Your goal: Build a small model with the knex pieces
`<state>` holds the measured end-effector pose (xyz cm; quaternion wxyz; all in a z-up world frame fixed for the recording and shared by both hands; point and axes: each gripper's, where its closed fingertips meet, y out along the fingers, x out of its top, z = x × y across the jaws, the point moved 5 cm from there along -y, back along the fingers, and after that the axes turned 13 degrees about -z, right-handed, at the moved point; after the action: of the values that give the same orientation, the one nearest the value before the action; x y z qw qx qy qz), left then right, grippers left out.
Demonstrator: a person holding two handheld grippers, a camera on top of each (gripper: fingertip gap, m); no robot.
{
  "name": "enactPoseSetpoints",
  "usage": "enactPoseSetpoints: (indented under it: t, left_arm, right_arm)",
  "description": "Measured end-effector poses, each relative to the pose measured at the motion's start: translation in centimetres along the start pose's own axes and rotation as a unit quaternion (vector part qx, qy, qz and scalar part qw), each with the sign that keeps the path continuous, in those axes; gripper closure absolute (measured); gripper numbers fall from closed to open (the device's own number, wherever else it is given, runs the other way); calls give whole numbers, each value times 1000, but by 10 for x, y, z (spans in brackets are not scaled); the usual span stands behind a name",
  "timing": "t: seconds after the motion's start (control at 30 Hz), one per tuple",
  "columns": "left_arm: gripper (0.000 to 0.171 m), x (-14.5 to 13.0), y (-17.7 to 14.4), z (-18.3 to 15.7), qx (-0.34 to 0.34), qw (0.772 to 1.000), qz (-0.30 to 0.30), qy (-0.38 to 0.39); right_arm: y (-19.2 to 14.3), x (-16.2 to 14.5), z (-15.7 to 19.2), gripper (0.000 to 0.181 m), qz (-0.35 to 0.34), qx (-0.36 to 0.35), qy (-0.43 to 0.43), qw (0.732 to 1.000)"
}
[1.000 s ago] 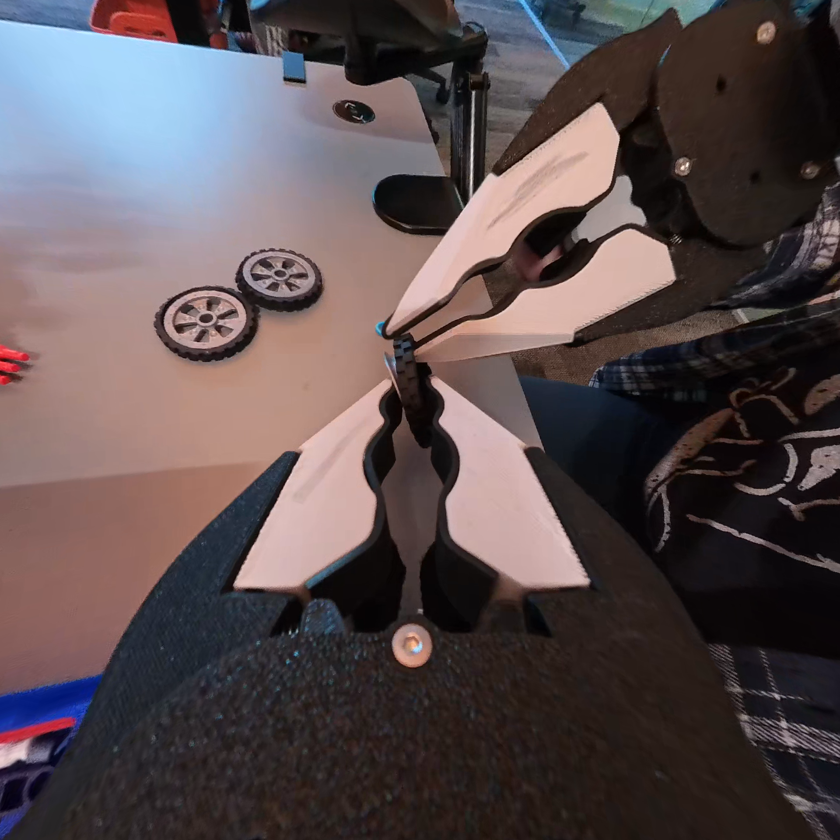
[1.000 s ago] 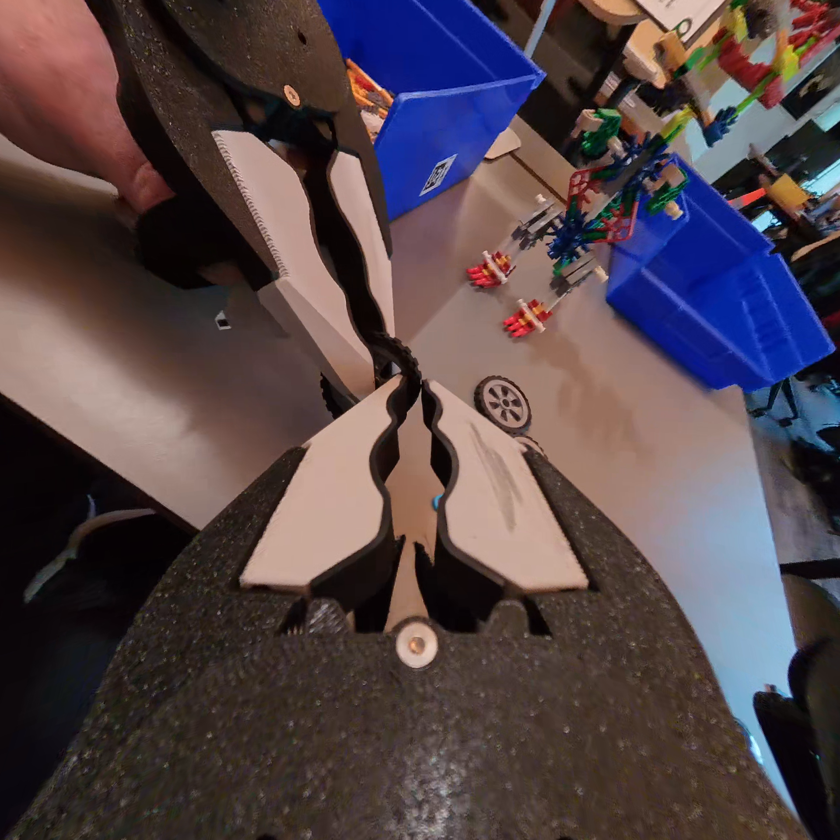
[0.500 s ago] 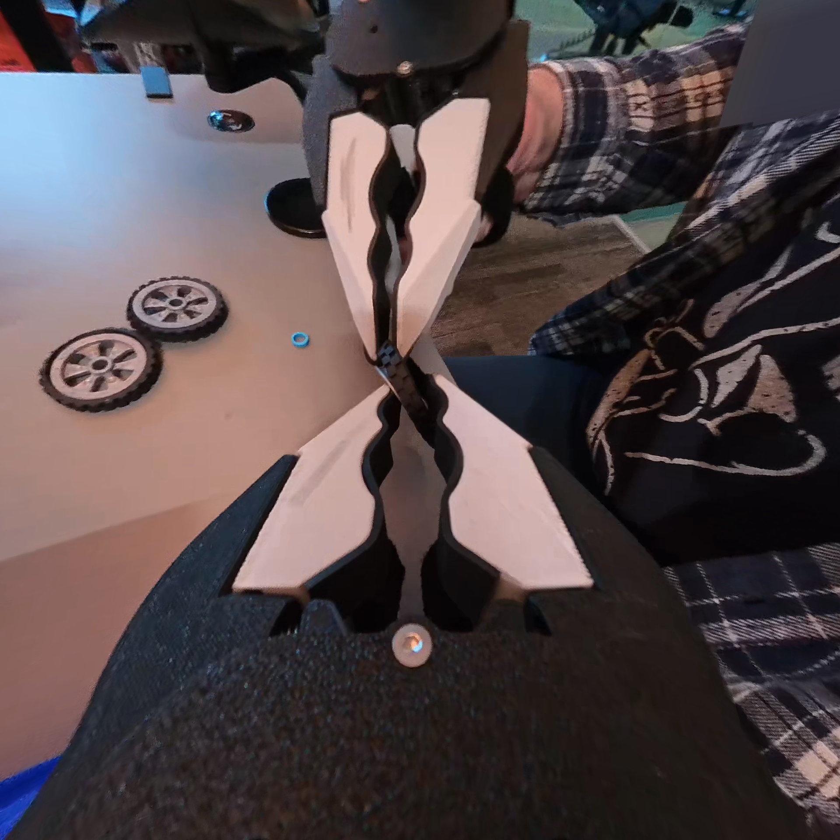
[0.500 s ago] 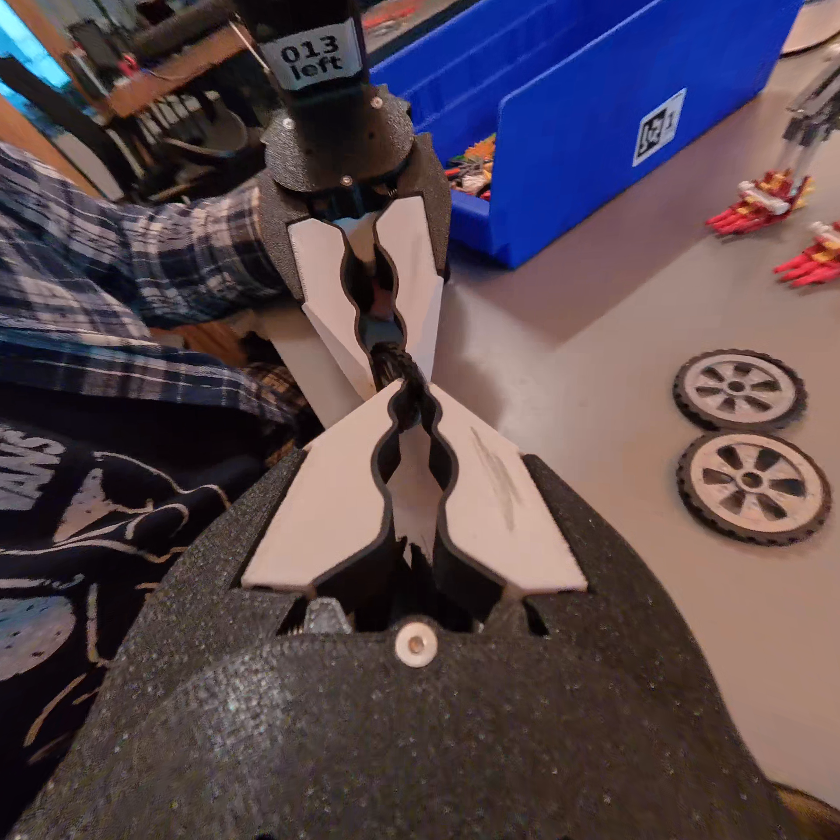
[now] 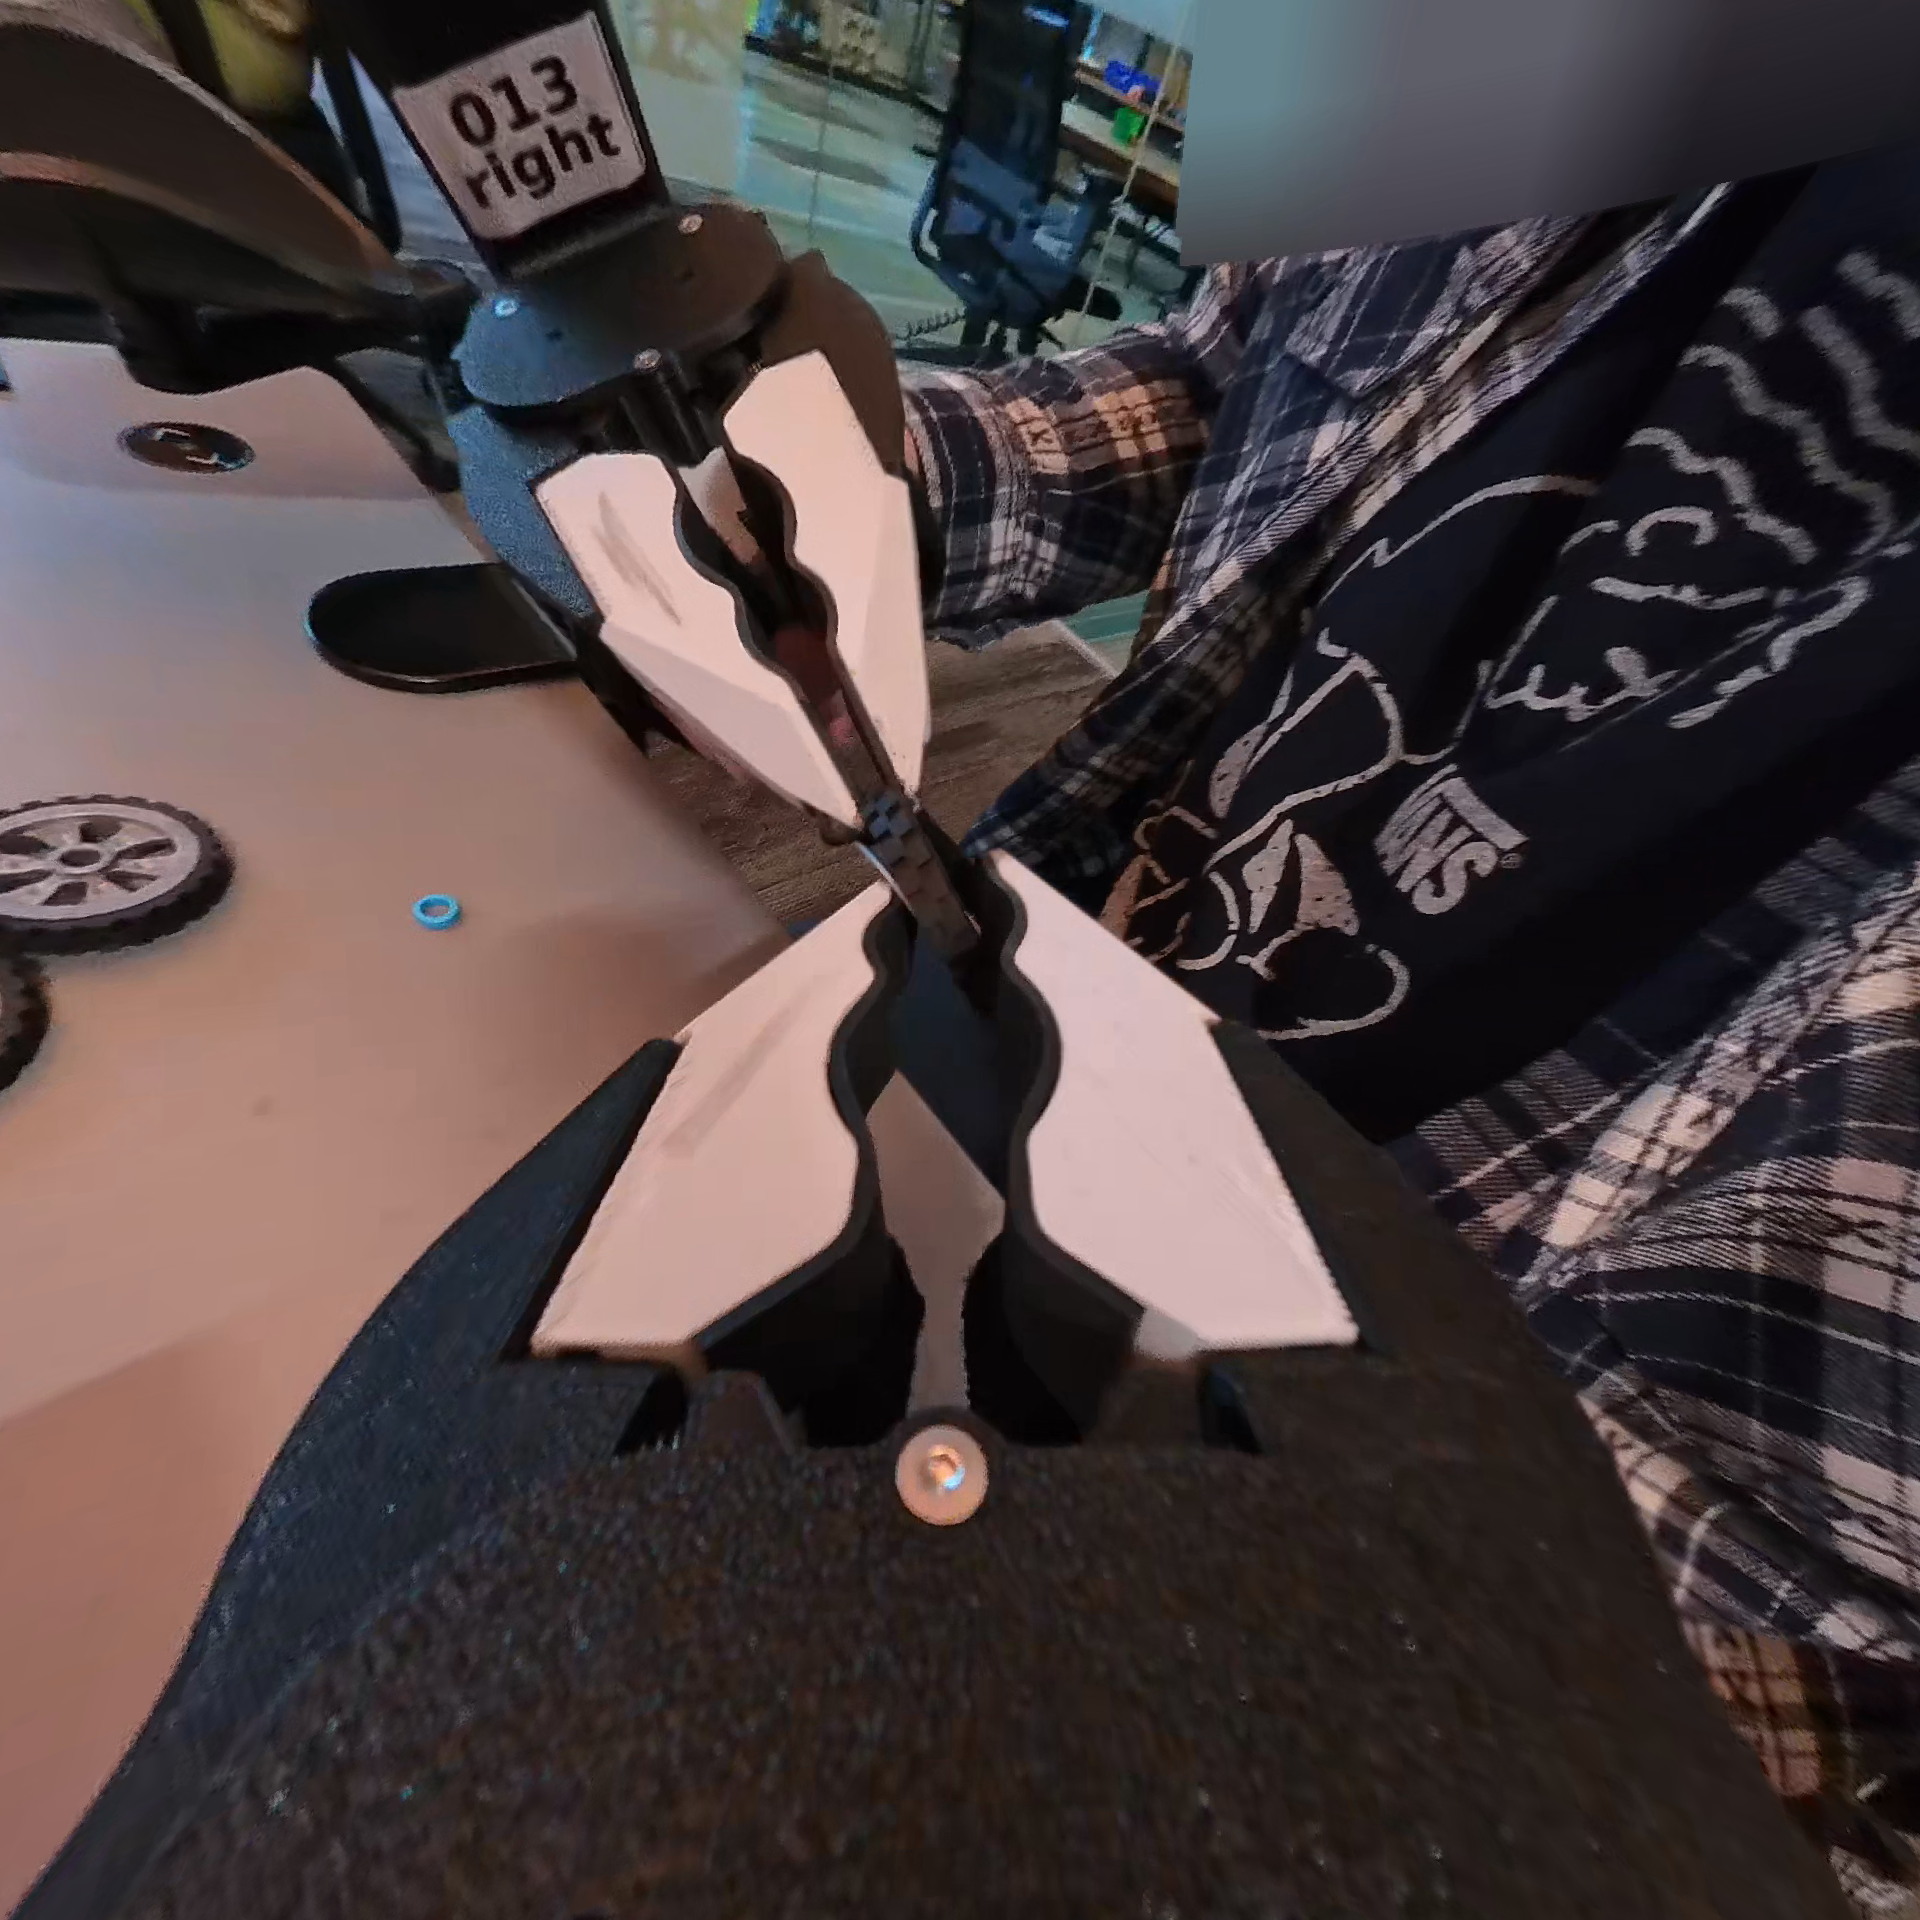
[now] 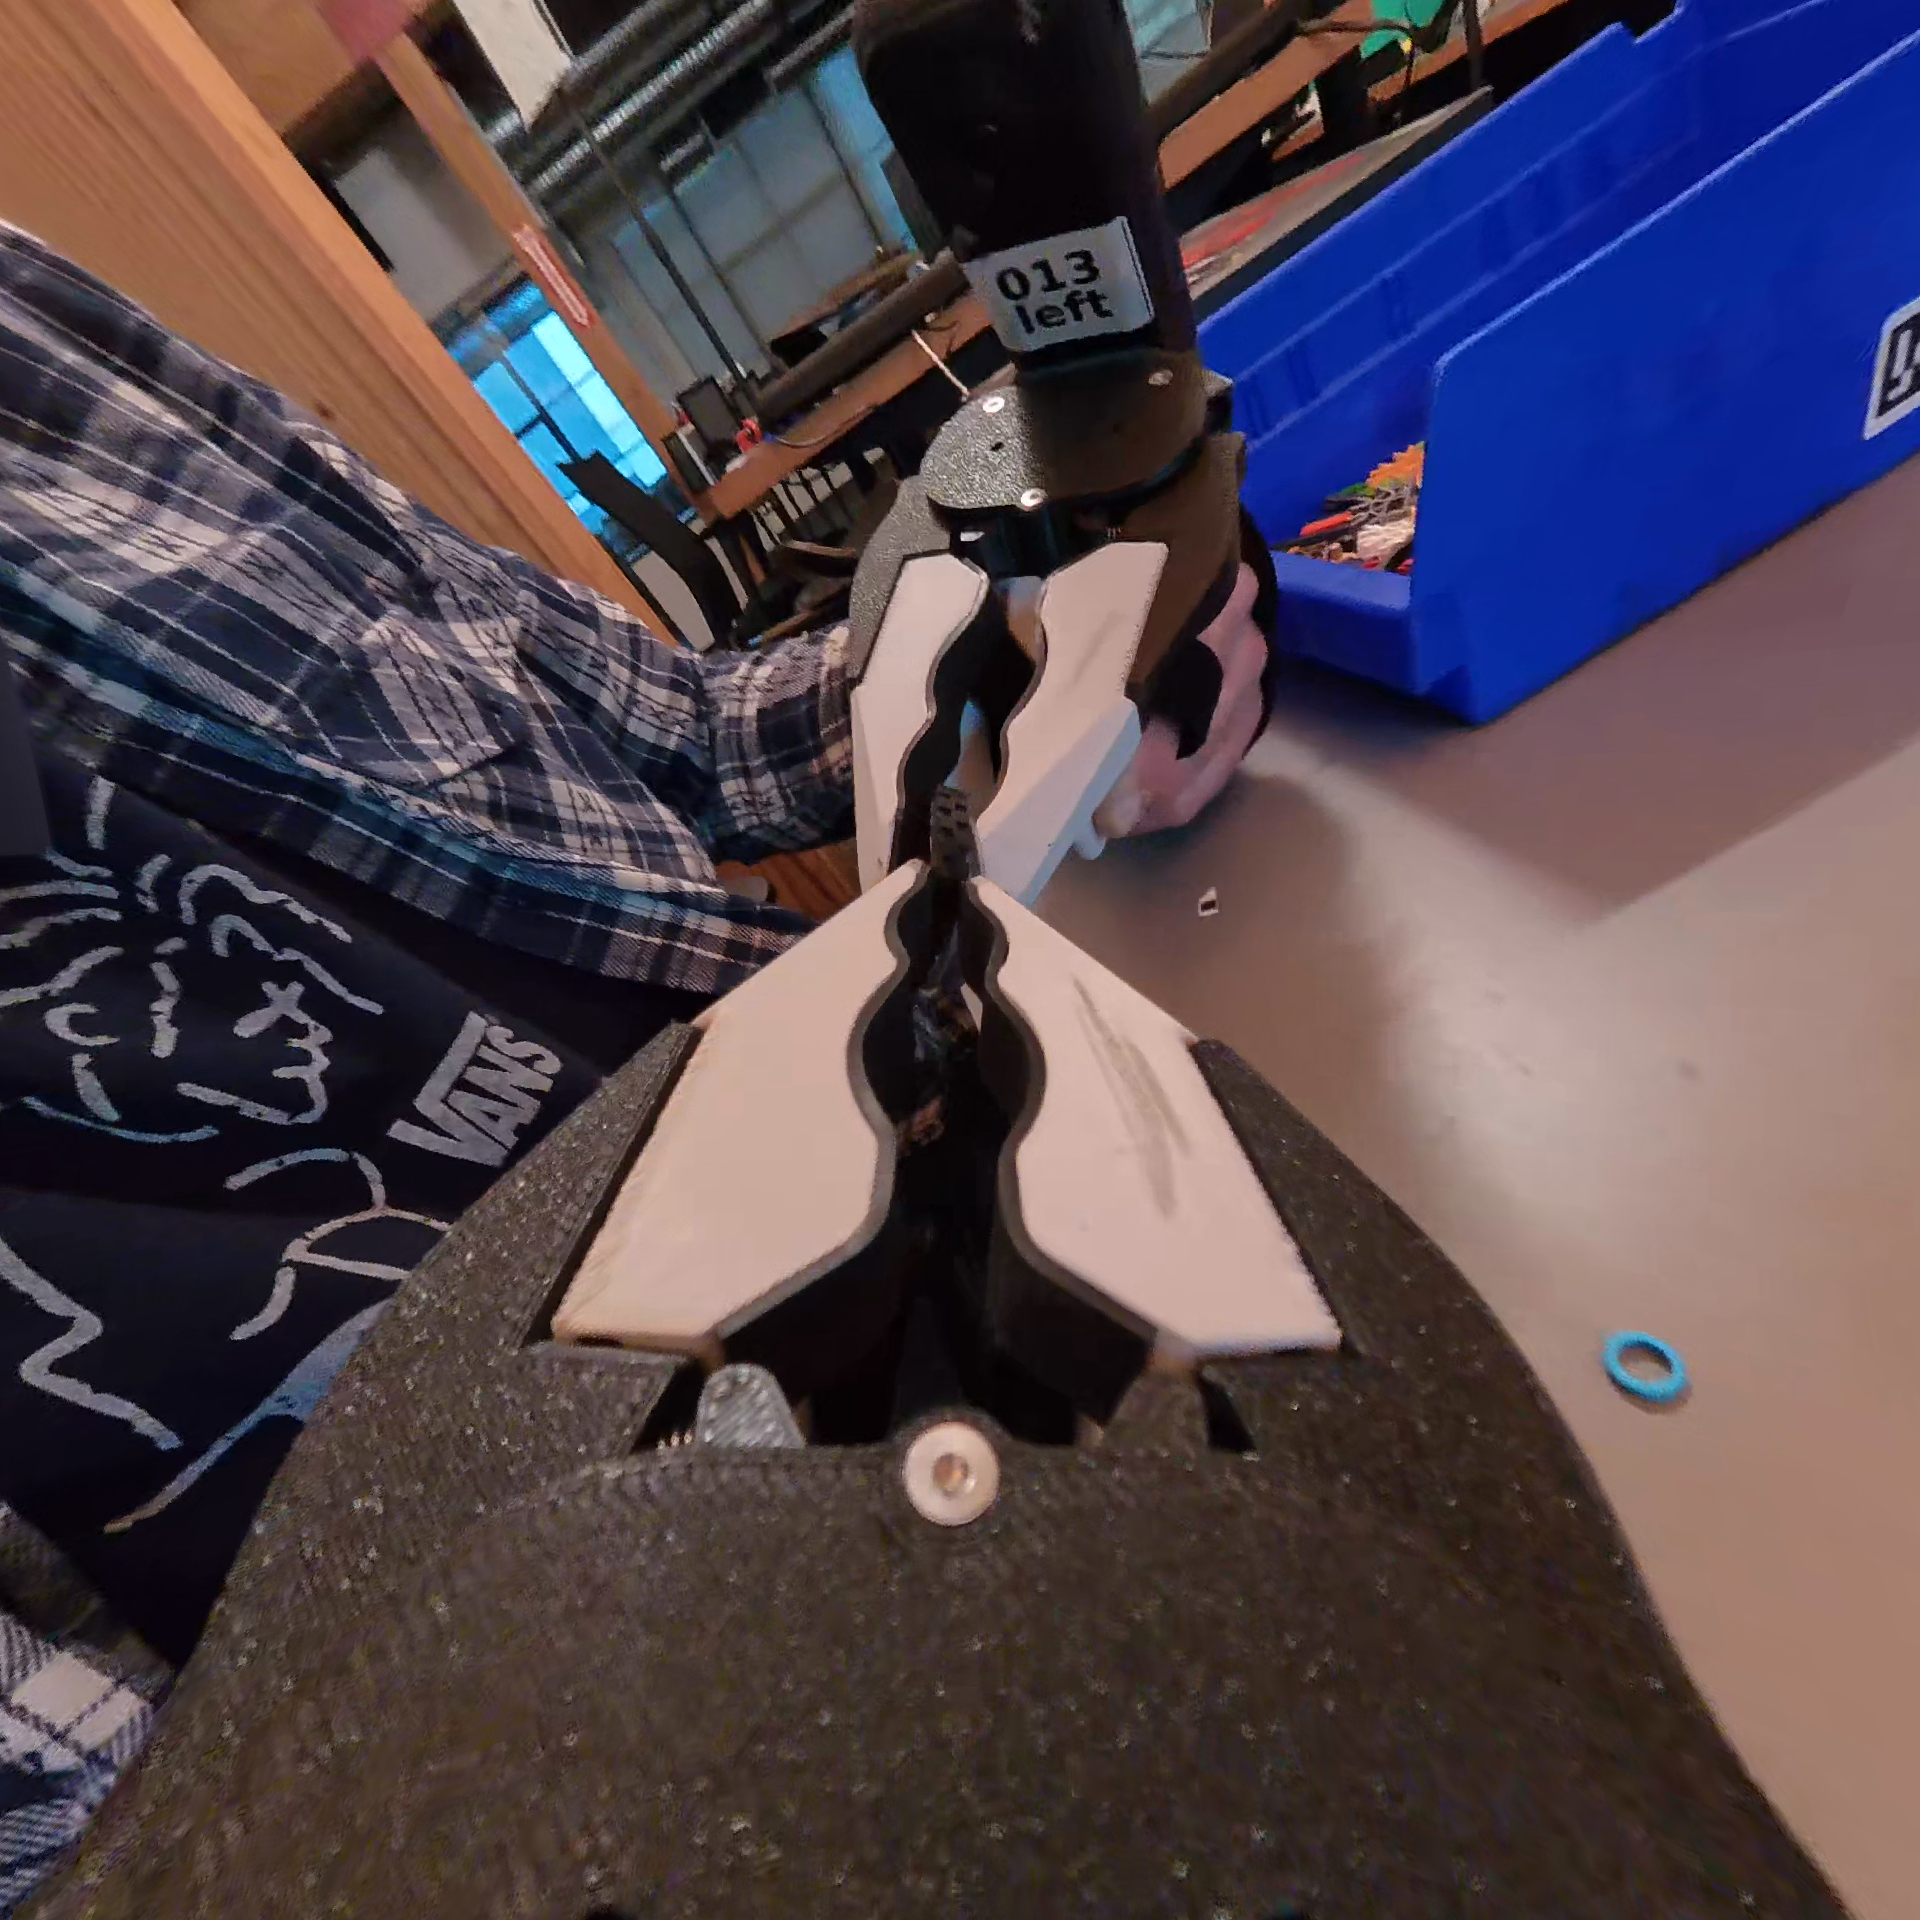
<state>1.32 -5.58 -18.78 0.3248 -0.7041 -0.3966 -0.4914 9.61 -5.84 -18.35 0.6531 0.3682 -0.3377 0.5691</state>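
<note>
Jaws of left gripper (image 5: 940, 914) clamped on black treaded wheel (image 5: 925, 883), held edge-on off table's near edge. Right gripper (image 6: 940, 894) pinches same wheel (image 6: 951, 831) from opposite side, tips of both grippers almost meeting (wheel's hub hidden between fingers). Small blue ring (image 5: 436, 912) lies on grey table (image 5: 312, 1039) near that edge; two loose grey-spoked wheels (image 5: 94, 873) further toward left edge. Blue bin (image 6: 1621, 436) sits beyond left gripper. Person in plaid shirt (image 5: 1714, 1195) close behind.
</note>
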Motion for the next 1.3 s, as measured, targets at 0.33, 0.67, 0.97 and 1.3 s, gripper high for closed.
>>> enactPoseSetpoints:
  t: [0.33, 0.67, 0.97, 1.3]
  left_arm:
    - [163, -4, -6, 18, 49, 999, -2, -18]
    - [166, -12, 1, 42, 162, 986, 38, 24]
    - [166, -14, 8, 39, 185, 975, 69, 102]
    - [165, 0, 11, 19, 134, 984, 36, 111]
  right_arm:
    - [0, 1, -12, 176, 1, -77, -25, 997]
    - [-8, 0, -20, 160, 105, -302, -268, 909]
    - [-7, -10, -16, 171, 138, -305, -318, 887]
    - [-11, -2, -1, 175, 52, -226, -249, 940]
